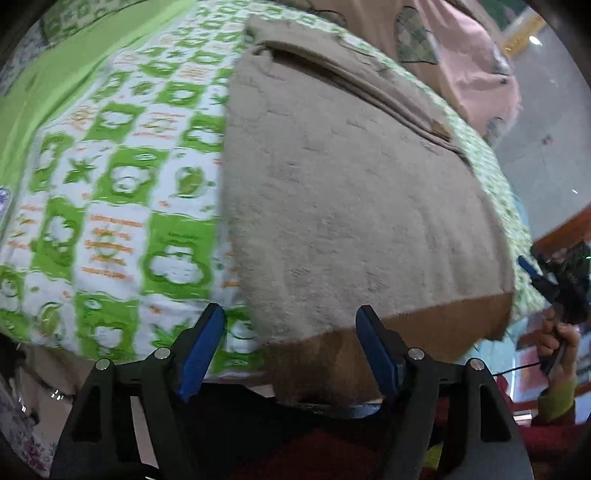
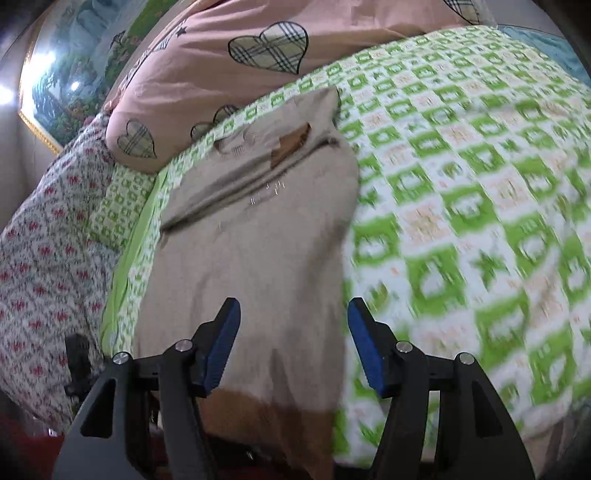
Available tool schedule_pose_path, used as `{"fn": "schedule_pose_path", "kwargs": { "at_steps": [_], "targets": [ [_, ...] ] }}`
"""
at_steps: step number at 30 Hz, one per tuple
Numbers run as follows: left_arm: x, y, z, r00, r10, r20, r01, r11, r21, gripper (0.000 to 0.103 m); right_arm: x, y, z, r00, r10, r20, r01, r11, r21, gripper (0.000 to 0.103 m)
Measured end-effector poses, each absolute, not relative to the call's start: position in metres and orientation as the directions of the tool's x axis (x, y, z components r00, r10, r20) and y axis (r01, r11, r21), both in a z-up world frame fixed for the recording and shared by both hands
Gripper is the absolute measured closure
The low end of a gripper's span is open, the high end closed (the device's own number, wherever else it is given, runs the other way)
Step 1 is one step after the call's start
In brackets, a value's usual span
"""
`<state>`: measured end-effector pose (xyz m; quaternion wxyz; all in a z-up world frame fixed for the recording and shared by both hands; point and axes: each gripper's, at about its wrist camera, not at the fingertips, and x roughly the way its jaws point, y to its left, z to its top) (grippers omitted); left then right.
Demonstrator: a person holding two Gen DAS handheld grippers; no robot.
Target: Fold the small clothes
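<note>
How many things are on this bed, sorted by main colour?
Beige: 1, the fuzzy beige knit garment
Green and white: 1, the checked bedspread
Pink: 1, the pillow with plaid hearts
Total: 3

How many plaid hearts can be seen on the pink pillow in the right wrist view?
4: one large heart at the top, one at the lower left, one partly behind the bedspread, one cut off at the top edge. More may be hidden.

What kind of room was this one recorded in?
Most likely a bedroom: a bed with a green-and-white patterned sheet, a pink pillow with plaid hearts, and a framed landscape painting on the wall.
</note>
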<state>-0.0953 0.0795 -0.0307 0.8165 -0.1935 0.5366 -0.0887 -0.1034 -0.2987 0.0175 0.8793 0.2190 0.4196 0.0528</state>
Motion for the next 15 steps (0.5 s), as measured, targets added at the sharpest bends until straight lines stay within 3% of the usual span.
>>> {"fn": "schedule_pose_path", "kwargs": {
  "at_steps": [5, 11, 12, 14, 15],
  "targets": [
    [-0.095, 0.069, -0.04, 0.396, -0.504, -0.767, 0.006, 0.837, -0.547, 0.033, -0.133, -0.3, -0.013, 0.563, 0.385, -0.732, 0.052, 0.867, 0.496, 0.042],
    [-0.102, 0.076, -0.046, 0.397, -0.577, -0.714, 0.052, 0.791, -0.61, 0.036, -0.135, -0.276, -0.037, 0.512, 0.538, -0.669, -0.043, 0.794, 0.606, 0.053],
    [-0.104, 0.078, -0.048, 0.398, -0.579, -0.712, 0.057, 0.79, -0.611, 0.043, -0.133, -0.269, -0.04, 0.502, 0.549, -0.668, -0.065, 0.794, 0.604, 0.063],
    [-0.102, 0.085, -0.05, 0.401, -0.565, -0.721, 0.063, 0.802, -0.593, 0.077, -0.128, -0.265, -0.049, 0.49, 0.533, -0.69, -0.044, 0.805, 0.592, 0.088],
    [-0.099, 0.09, -0.049, 0.399, -0.558, -0.728, 0.059, 0.808, -0.587, 0.095, -0.128, -0.267, -0.05, 0.494, 0.535, -0.686, -0.035, 0.8, 0.599, 0.088]
  ]
}}
